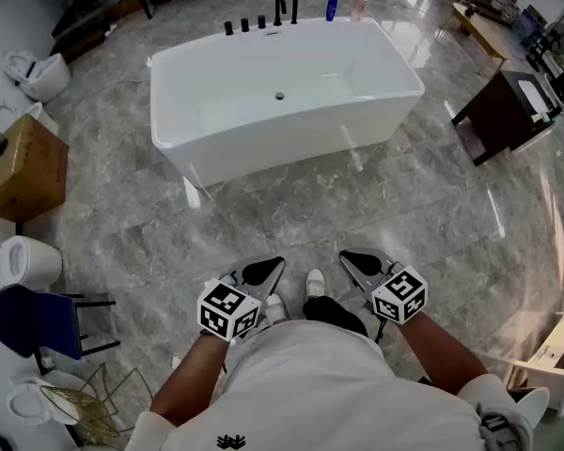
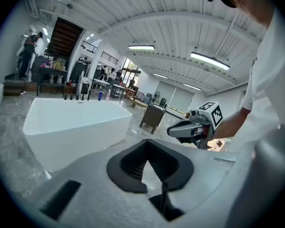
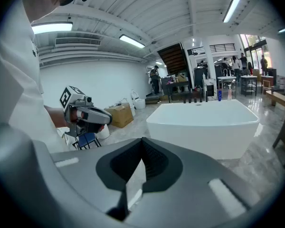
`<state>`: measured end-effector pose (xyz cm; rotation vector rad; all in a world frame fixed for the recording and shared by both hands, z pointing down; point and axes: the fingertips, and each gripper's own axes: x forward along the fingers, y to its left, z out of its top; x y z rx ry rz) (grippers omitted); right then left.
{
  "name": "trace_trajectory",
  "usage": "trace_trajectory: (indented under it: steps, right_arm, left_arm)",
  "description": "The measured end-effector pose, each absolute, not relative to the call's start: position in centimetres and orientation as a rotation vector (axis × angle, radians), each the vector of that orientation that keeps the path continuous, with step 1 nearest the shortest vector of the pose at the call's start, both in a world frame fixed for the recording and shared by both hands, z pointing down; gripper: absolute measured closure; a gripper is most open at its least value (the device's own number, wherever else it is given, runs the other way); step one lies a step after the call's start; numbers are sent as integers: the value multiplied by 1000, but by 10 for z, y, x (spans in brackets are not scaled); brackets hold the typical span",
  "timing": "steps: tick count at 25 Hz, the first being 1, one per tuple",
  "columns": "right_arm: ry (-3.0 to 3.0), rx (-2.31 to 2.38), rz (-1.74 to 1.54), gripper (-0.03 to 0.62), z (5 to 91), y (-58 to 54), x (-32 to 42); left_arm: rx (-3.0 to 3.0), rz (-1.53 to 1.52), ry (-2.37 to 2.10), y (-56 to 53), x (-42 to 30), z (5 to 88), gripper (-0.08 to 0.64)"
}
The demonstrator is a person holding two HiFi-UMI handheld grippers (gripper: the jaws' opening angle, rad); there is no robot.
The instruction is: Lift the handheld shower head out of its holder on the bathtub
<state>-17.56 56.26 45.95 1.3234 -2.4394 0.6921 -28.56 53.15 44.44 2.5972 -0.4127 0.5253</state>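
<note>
While upright on the bathtub rim, shower head slim, black

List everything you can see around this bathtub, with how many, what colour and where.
bathtub: one, white, upper middle
tap fittings: about five, black, along the bathtub's far rim
bottles: two, blue and pink, right of the tap fittings
cardboard box: one, brown, left
toilets: several, white, left edge
cabinet: one, dark brown, right
chair: one, blue, lower left
left hand-held gripper: one, grey, shut, empty, short of the bathtub
right hand-held gripper: one, grey, shut, empty, alongside
</note>
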Motion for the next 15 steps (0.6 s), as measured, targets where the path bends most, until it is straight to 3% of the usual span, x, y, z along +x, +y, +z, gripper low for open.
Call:
trace_trajectory:
  steps: [14, 15]
  right_arm:
    - [-2566, 1346, 551, 579, 431, 507, -88]
    - [-2586, 1349, 539, 529, 430, 505, -79]
  left_arm:
    - [2676, 534, -424, 494, -184, 419, 554]
    - [2689, 536, -434, 491, -176, 418, 554]
